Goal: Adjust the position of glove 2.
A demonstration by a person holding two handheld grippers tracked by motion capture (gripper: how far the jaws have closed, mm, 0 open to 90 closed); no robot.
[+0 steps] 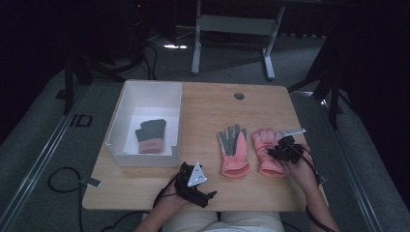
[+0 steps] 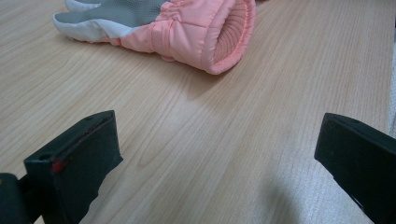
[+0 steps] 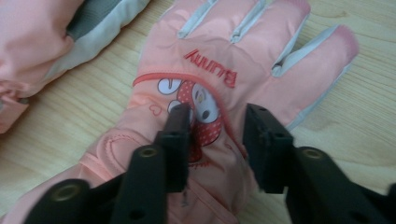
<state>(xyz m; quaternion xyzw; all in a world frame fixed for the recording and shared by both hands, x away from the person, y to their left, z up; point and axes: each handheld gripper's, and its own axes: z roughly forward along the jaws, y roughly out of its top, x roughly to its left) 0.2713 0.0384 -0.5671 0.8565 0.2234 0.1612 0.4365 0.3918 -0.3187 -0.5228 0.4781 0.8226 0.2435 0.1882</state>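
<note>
Gloves lie on the wooden table (image 1: pixel 203 121): two pink ones side by side right of centre, and a third, grey with a pink cuff (image 1: pixel 150 136), inside the white bin (image 1: pixel 126 104) at the left. From the high view the palm-up glove (image 1: pixel 233 150) shows a grey palm, and the glove right of it (image 1: pixel 267 150) lies back-up under the right gripper (image 1: pixel 285 149), which a hand brings in from the table's right edge.

The right gripper view brings out what the high view blurs: red lettering and a cartoon figure on the back of that glove (image 3: pixel 219 84), with the two black jaws a little apart, poised over the printed patch near the cuff. Whether their tips touch the fabric cannot be told. Part of the neighbouring glove (image 3: pixel 42 46) is cut off at the upper left corner.

The left gripper (image 1: pixel 196 186) sits near the table's front edge. Its own view shows the jaws spread wide with bare wood between them, and beyond lies the ribbed cuff opening of the grey-palmed glove (image 2: pixel 187 28), its fingers cut off at the top. The room beyond the table is dark and hard to make out.
</note>
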